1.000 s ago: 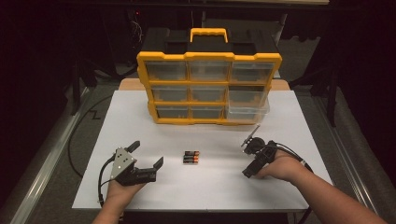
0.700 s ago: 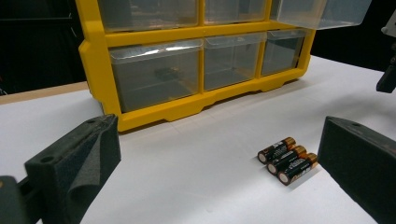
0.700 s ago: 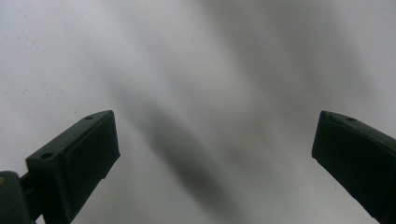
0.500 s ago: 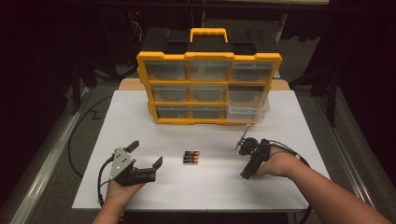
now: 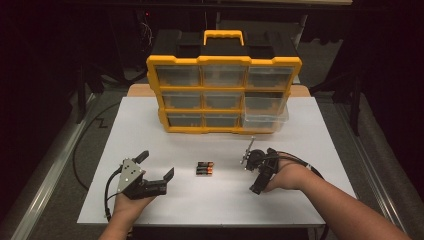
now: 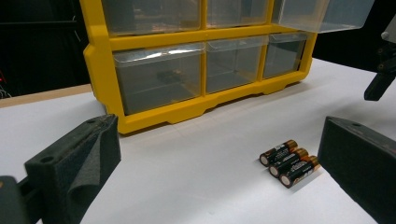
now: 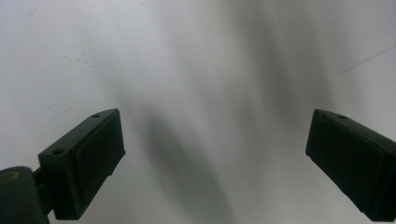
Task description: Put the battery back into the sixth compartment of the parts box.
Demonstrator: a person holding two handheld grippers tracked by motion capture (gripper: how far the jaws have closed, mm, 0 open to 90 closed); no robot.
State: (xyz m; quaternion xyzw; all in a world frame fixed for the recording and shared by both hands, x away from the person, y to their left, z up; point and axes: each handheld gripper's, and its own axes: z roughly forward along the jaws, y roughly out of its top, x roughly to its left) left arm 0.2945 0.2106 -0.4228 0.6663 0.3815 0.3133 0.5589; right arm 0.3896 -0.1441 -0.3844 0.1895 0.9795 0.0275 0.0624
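While three batteries [image 5: 204,168] lie side by side near the middle of the white tabletop [image 5: 325,145], the left gripper [image 5: 156,172] is held spread and empty at the front left edge. The right gripper [image 5: 256,175], likewise spread and empty, is tipped down toward the front right. A yellow organizer [image 5: 223,95] stands at the back edge.

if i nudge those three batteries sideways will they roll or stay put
The batteries are round cylinders lying on a smooth white table, so they would probably roll. They look loose, so they may separate. Their glossy casings might slip between the jaws.
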